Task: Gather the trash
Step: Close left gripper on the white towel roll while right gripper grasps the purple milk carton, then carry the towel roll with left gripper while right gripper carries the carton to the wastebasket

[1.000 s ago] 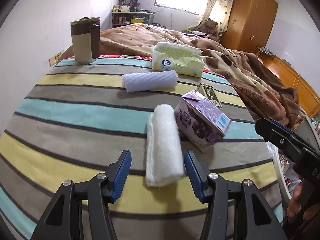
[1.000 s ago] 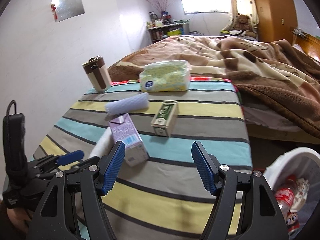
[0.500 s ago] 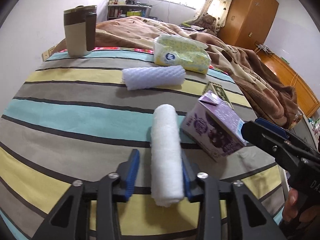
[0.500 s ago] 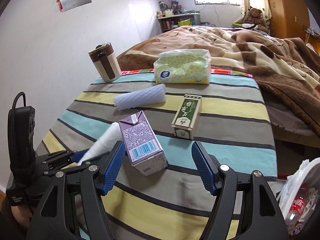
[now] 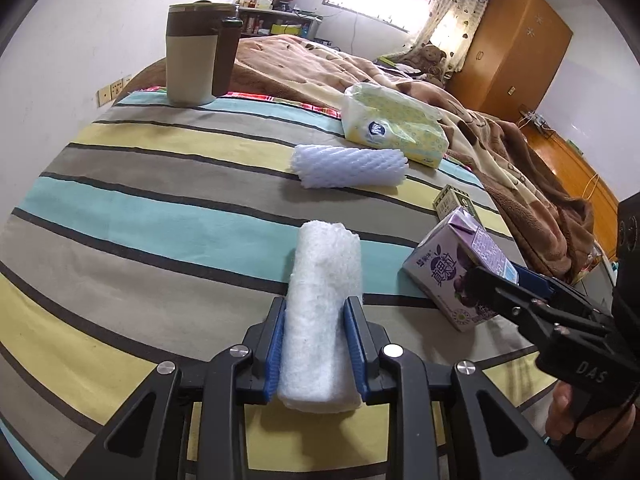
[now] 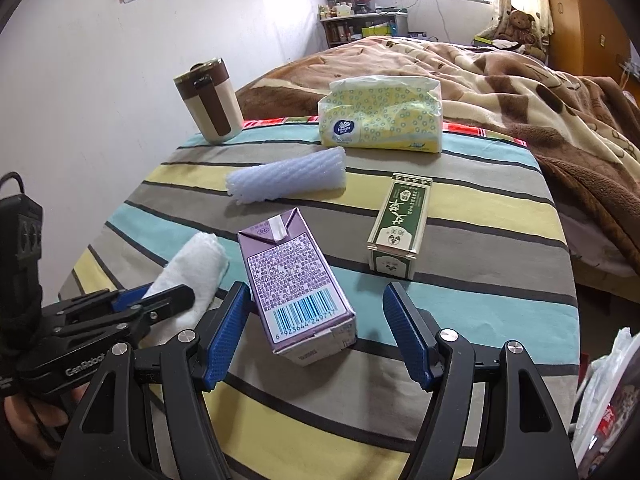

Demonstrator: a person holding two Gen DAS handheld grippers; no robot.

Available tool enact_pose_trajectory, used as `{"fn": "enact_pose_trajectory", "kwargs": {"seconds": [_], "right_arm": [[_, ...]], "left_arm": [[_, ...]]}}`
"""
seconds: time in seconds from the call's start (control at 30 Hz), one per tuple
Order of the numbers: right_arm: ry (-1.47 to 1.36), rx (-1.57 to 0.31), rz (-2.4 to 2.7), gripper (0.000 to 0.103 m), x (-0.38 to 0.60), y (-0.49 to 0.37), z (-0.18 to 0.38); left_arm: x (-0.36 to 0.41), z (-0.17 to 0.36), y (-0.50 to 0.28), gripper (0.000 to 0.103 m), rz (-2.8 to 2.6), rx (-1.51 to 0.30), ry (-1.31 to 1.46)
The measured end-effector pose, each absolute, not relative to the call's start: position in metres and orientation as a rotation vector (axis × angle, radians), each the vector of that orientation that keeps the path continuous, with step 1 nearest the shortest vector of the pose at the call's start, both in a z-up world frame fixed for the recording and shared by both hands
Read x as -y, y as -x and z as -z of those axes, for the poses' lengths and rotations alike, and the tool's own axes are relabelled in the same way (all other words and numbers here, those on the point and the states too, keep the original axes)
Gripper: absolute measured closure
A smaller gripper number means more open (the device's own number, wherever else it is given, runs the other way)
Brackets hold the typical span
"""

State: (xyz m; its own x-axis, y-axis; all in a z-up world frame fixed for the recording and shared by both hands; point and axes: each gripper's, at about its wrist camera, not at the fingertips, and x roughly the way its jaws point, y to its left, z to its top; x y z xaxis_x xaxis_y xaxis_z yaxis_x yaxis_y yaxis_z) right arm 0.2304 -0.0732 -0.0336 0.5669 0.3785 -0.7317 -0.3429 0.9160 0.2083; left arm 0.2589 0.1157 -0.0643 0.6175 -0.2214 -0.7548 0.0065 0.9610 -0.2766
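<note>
A white fluffy roll (image 5: 324, 280) lies on the striped tablecloth (image 5: 140, 220). My left gripper (image 5: 316, 312) is closing on the roll, and both blue pads press its sides. From the right wrist view the same roll (image 6: 196, 268) sticks out of the left gripper (image 6: 160, 300). A purple drink carton (image 6: 296, 280) lies on its side between the fingers of my right gripper (image 6: 317, 296). Those jaws are closing. The left pad is close against the carton and the right pad stands clear of it. The carton (image 5: 460, 272) also shows beside the right gripper (image 5: 492, 280).
Further back lie a green carton (image 6: 400, 220), a pale foam net sleeve (image 6: 288, 178), a tissue pack (image 6: 380, 120) and a brown mug (image 6: 212, 100). A bin with a plastic bag (image 6: 608, 400) stands off the table's right edge. A bed with a brown blanket (image 6: 520, 80) lies behind.
The left jaws have closed from wide open onto the white roll. The right gripper has moved forward until its fingers straddle the purple carton, and its jaws have narrowed a little.
</note>
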Motion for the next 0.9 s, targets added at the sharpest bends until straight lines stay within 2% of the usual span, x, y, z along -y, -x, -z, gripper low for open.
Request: {"fn": "enact_pose_trajectory", "kwargs": {"seconds": [0.17, 0.6, 0.7, 0.9], "right_arm": [[-0.03, -0.885, -0.426, 0.053, 0.068, -0.232, 0.037], [-0.047, -0.882, -0.415, 0.058, 0.07, -0.23, 0.039], [-0.046, -0.873, -0.404, 0.058, 0.071, -0.227, 0.037], [-0.077, -0.865, -0.382, 0.058, 0.08, -0.223, 0.034]], "left_arm": [[-0.114, 0.065, -0.258, 0.074, 0.134, -0.897, 0.255], [-0.106, 0.066, -0.26, 0.074, 0.157, -0.907, 0.24], [-0.105, 0.064, -0.258, 0.08, 0.166, -0.904, 0.24], [-0.098, 0.059, -0.251, 0.082, 0.17, -0.89, 0.214]]}}
